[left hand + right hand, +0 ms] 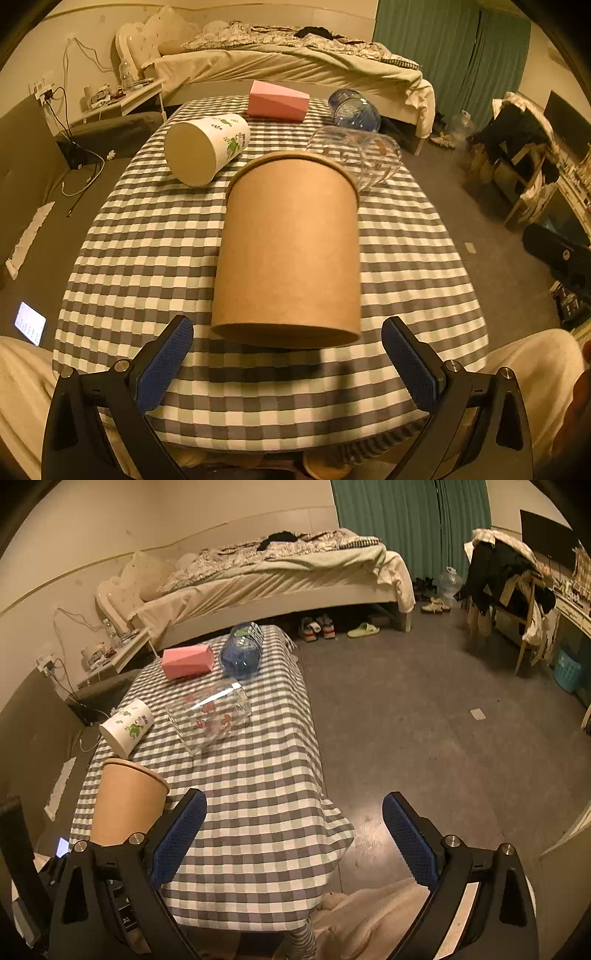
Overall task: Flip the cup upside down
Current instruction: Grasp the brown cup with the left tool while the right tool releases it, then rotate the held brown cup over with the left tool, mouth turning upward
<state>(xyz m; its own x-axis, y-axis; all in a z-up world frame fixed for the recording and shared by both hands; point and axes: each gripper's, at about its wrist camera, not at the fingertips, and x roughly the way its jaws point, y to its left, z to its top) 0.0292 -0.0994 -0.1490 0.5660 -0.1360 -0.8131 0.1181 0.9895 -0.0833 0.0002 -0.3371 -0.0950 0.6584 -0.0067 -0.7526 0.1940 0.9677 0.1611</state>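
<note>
One brown paper cup point(288, 243) matters here, and it stands on the near part of the checked tabletop point(147, 236) with its wider rolled rim up (the right wrist view shows it upright, rim on top, at the near left edge of the cloth point(129, 797)). It sits straight ahead of the left tongs point(288, 360), whose blue pads point(164, 365) are spread wide and touch nothing — the cup's base is between them in line but a little beyond their tips. The right tongs point(295, 836) are also spread and empty, off to the cup's right, partly over the floor.

The step in hand looks like the approach for a grasp. To do it well, I would ease the left tongs forward until the pads flank the cup's wall around mid-height, then close gently — thin paper will dent if squeezed hard. Lift clear of the cloth before rolling the wrist, so the rim does not catch, and set it down rim-first and flat.

Farther off lie a white printed cup point(207, 147) on its side to the left, a clear glass point(362, 155) on its side just behind the brown cup, then a pink box point(277, 101) and a blue bottle point(354, 109) at the far end. Keep the turn away from the glass.
</note>
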